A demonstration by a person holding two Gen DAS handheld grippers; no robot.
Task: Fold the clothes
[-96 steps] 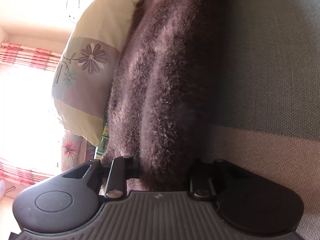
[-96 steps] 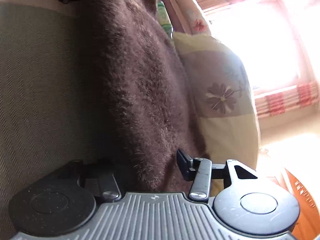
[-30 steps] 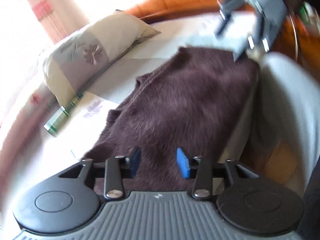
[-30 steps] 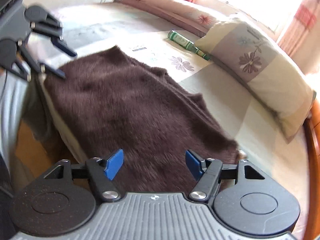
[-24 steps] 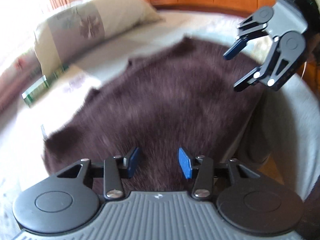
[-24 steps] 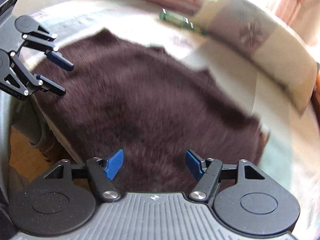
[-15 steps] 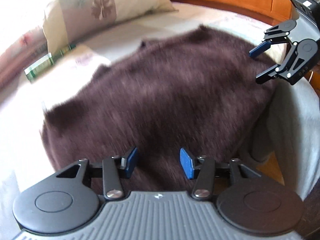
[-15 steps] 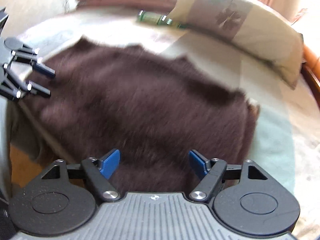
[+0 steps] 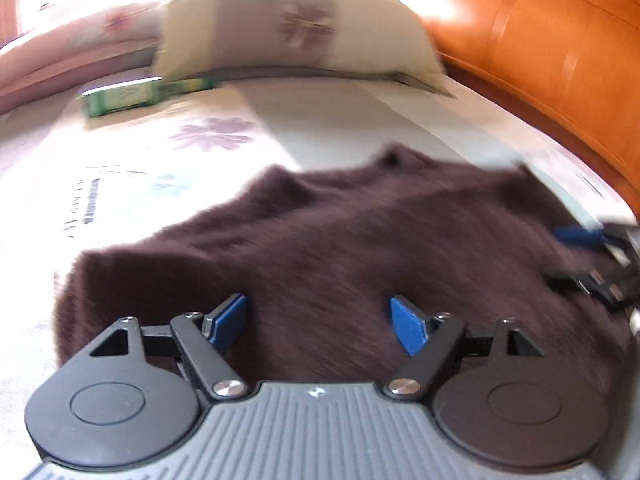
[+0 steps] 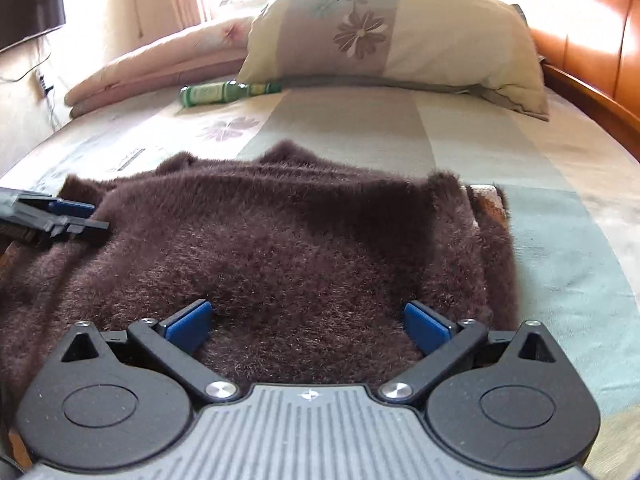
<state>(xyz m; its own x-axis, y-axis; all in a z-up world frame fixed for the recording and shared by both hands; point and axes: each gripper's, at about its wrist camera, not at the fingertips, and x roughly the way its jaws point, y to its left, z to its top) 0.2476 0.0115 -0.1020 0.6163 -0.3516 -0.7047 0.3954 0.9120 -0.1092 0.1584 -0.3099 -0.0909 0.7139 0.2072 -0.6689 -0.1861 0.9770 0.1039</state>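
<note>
While brown fuzzy sweater (image 10: pixel 280 248) lies flat on bed (image 10: pixel 540 184), left gripper (image 9: pixel 320 320) and right gripper (image 10: pixel 308 320) hover over its near edge, jaws spread, empty; pillow (image 10: pixel 400 32) at 12 o'clock.

A bed (image 10: pixel 500 148) with a pale patchwork cover of grey-green, beige and flowered panels is carrying everything here. A fuzzy dark brown sweater (image 10: pixel 280 248) is lying spread across its near part, its far edge rumpled. Well beyond it, a cream and mauve pillow (image 10: pixel 400 28) with a flower print is resting near the wooden headboard (image 10: pixel 592 36). A green bottle (image 10: pixel 224 93) is lying on its side just beside the pillow's lower edge. A folded pink quilt (image 10: pixel 160 60) is sitting along the bed's far side, behind the bottle.
</note>
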